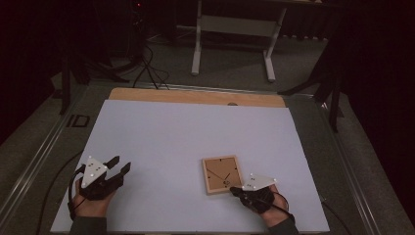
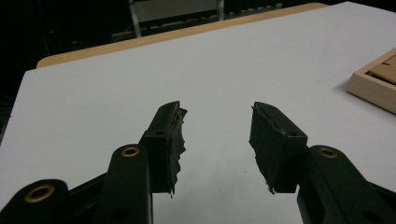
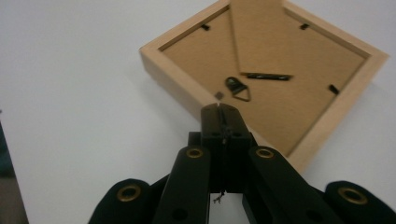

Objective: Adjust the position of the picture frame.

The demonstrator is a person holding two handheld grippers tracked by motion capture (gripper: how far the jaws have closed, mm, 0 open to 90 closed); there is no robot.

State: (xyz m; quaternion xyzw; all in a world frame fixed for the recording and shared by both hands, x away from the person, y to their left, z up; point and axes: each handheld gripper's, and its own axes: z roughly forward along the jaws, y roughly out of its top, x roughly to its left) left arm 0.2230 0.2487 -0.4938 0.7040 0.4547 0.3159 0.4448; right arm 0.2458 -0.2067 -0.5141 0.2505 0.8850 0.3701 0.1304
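We've got the wooden picture frame [image 1: 222,174] lying face down at lower centre-right of the white tabletop [image 1: 186,142], backing board up, its clips not yet touched as far as we can judge. Our right tool [image 1: 238,189] hovers pinched tight, holding nothing, at the frame's lower-right corner. Lower left, the left tool [image 1: 120,165] waits spread wide; no writing legible.

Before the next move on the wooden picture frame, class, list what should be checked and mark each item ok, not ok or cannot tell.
1. Picture frame lies flat, back side up, on the white sheet: ok.
2. Right gripper at the frame's near edge: ok.
3. Right jaws ready to grasp: not ok, closed together.
4. Right tips touching the frame: cannot tell.
5. Left gripper open, holding nothing: ok.
6. Left gripper well apart from the frame: ok.
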